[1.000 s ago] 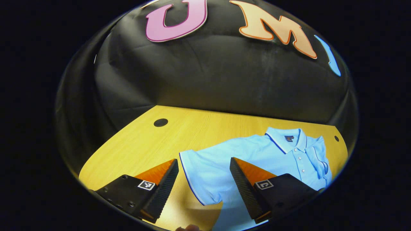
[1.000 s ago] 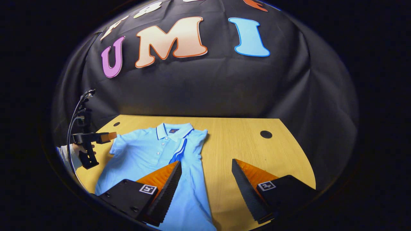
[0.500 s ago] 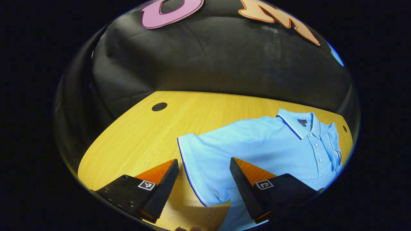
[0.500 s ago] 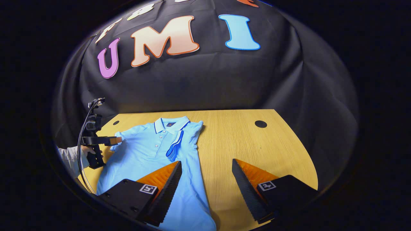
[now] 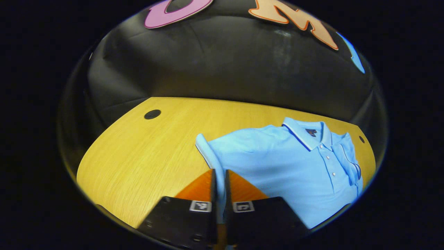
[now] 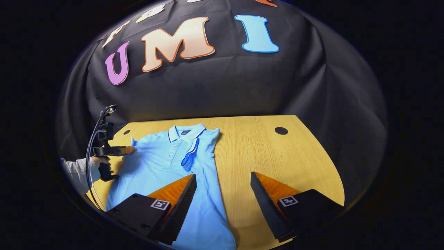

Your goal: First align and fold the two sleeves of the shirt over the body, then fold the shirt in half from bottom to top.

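We see a light blue polo shirt [image 6: 166, 173] lying face up on the wooden tabletop [image 6: 277, 156], collar [image 6: 185, 132] toward the black cloth wall and buttons showing down the placket. In the left gripper view our left gripper [image 5: 219, 173] has its fingers brought together on the shirt's left sleeve [image 5: 208, 156], the cuff edge (trimmed with a dark line) standing up between them, lifted off the tabletop. The right gripper view shows that same gripper farther off at the shirt's side [image 6: 125, 150], held by a hand [image 6: 95, 163] in a white sleeve [image 6: 74, 170], with a cable trailing from it. The right sleeve [image 6: 194, 154] lies folded over the body of the shirt, its striped edge running down beside the placket. Our right gripper [image 6: 223, 184] hovers with its fingers spread wide, holding nothing; one finger hangs over the shirt's lower right part and the other over bare wood. A dark round hole [image 6: 281, 131] sits in the tabletop well to the right of the shirt.
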The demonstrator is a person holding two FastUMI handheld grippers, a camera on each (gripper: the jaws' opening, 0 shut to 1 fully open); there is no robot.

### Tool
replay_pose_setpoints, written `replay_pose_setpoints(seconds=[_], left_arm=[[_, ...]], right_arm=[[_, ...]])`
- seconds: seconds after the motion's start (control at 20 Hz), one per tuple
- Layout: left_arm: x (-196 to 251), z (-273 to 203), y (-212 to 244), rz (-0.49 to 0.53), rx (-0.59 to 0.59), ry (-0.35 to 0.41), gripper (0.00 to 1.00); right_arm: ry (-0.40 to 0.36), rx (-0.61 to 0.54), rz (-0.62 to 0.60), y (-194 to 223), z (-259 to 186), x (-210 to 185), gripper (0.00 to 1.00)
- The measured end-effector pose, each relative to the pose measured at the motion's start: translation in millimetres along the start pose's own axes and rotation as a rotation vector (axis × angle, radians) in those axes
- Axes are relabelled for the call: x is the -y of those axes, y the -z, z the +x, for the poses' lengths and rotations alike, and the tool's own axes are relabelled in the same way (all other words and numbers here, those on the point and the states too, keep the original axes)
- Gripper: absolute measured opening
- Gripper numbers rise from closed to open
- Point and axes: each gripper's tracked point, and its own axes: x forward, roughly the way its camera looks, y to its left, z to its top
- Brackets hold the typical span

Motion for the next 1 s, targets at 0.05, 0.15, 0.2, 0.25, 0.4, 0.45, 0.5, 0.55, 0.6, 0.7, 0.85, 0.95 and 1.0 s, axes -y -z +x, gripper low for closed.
replay_pose_setpoints(seconds=[0.05, 0.15, 0.2, 0.25, 0.4, 0.45, 0.5, 0.55, 0.6, 0.7, 0.85, 0.95, 1.0], left_arm=[[1, 1, 1, 0.011, -0.007, -0.01, 0.0], [13, -3, -5, 0.019, -0.002, -0.008, 0.0], [21, -8, -12, 0.016, 0.018, 0.006, 0.0], [29, -10, -22, 0.025, 0.04, 0.019, 0.0], [56, -18, -40, 0.09, 0.073, 0.053, 0.0], [68, -20, -44, 0.103, 0.083, 0.07, 0.0], [81, -22, -50, 0.109, 0.093, 0.092, 0.0], [92, -23, -53, 0.11, 0.103, 0.106, 0.0], [104, -24, -55, 0.107, 0.11, 0.122, 0.0], [131, -27, -57, 0.1, 0.114, 0.16, 0.0], [169, -28, -54, 0.106, 0.11, 0.206, 0.0], [191, -28, -53, 0.092, 0.112, 0.228, 0.0], [202, -28, -50, 0.083, 0.112, 0.242, 0.0]], right_arm=[[0.001, 0.002, -0.008, 0, -3, 0, 0.98], [0.005, 0.009, -0.017, 0, -8, 3, 0.98], [0.006, 0.009, -0.013, 0, -11, 5, 0.93], [0.005, 0.008, -0.003, 0, -14, 6, 0.98], [0.005, 0.016, 0.016, 1, -19, 11, 0.98], [0.004, 0.014, 0.013, 2, -22, 12, 0.98], [0.005, 0.014, 0.008, 5, -24, 13, 0.98], [0.005, 0.012, 0.001, 6, -27, 15, 0.93], [0.006, 0.008, -0.008, 8, -31, 18, 0.98], [0.012, 0.01, -0.01, 9, -37, 23, 0.98], [0.009, 0.004, 0.035, 12, -42, 24, 0.98], [0.003, 0.004, 0.059, 13, -39, 20, 0.93], [0.007, 0.001, 0.058, 14, -36, 20, 0.98]])
